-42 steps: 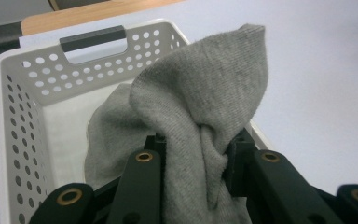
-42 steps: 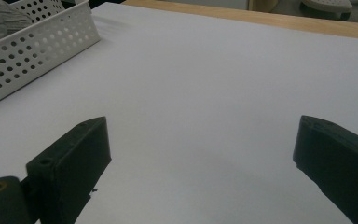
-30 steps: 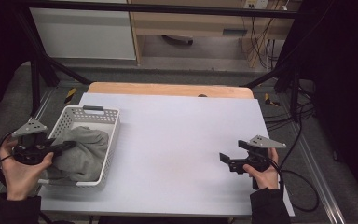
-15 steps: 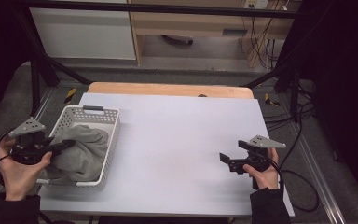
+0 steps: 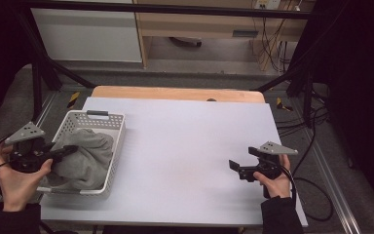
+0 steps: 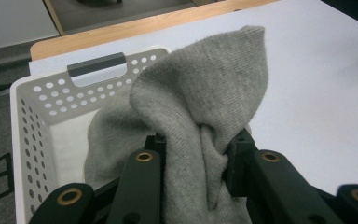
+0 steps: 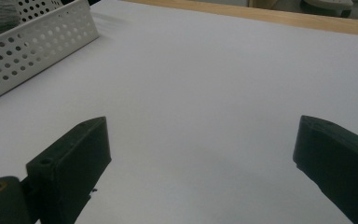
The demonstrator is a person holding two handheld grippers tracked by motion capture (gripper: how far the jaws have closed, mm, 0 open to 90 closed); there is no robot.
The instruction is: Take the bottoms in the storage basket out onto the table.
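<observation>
- Your left gripper (image 6: 196, 158) is clamped on a bunched fold of the grey cloth (image 6: 200, 102), which lies in the white basket (image 5: 73, 126) at the table's left edge.
- Lift straight up so the cloth clears the basket's perforated wall (image 6: 28, 135); a sideways drag would likely tip the light basket.
- Your right gripper (image 5: 241, 168) waits with its jaws wide apart above the white table (image 5: 185, 146), ready to catch a hanging edge.
- The fold hides the pads' bite, so its depth is unclear.
- What garment it is, you can't tell.
</observation>
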